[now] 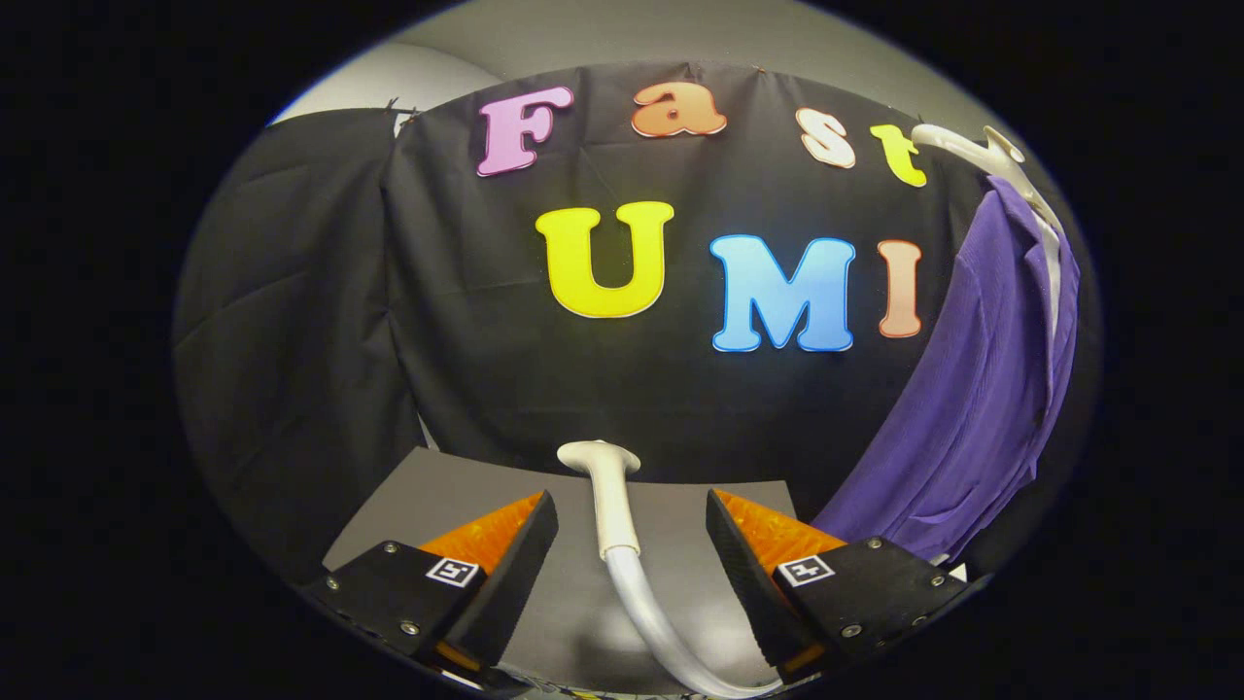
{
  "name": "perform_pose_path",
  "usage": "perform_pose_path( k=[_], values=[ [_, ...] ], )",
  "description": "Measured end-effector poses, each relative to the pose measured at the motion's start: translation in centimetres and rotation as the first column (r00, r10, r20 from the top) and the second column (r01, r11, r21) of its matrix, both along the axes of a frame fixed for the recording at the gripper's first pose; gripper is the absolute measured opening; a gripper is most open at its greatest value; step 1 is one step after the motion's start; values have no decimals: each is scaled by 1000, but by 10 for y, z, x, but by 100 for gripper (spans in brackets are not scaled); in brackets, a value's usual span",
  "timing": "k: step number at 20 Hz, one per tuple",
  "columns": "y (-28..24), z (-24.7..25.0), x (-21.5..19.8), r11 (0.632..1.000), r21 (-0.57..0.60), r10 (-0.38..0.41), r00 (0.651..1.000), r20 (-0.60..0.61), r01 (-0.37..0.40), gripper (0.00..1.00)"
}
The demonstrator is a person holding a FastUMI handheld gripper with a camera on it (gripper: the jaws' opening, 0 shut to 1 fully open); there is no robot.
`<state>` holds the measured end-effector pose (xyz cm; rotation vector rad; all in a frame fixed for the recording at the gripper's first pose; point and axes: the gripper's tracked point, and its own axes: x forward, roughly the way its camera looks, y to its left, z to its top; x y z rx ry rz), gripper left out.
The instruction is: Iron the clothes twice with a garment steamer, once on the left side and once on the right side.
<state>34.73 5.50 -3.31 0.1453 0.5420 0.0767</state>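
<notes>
Between the wide-open fingers [632, 554] the garment steamer [610, 491] is lying on the grey surface [437, 491], waiting for grasping; the purple garment [972, 408] is hanging beyond, right, for steaming

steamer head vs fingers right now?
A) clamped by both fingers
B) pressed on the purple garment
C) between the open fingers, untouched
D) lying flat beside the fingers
C: the steamer head stands upright between the spread fingers of the gripper, gaps showing either side.

Gripper [632, 544] level and pointing forward, two fingers [515, 574] spread wide apart, jaws parted, neither finger pressing on anything, small square markers on both finger mounts
</notes>
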Motion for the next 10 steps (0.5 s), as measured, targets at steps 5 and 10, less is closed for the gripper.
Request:
perform_pose_path(
  k=[5,10],
  values=[
    [-6,-32,52,998,-27,-63,992,-107,60,95],
    [-8,-65,91,991,25,-123,970,-211,131,94]
  ],
)
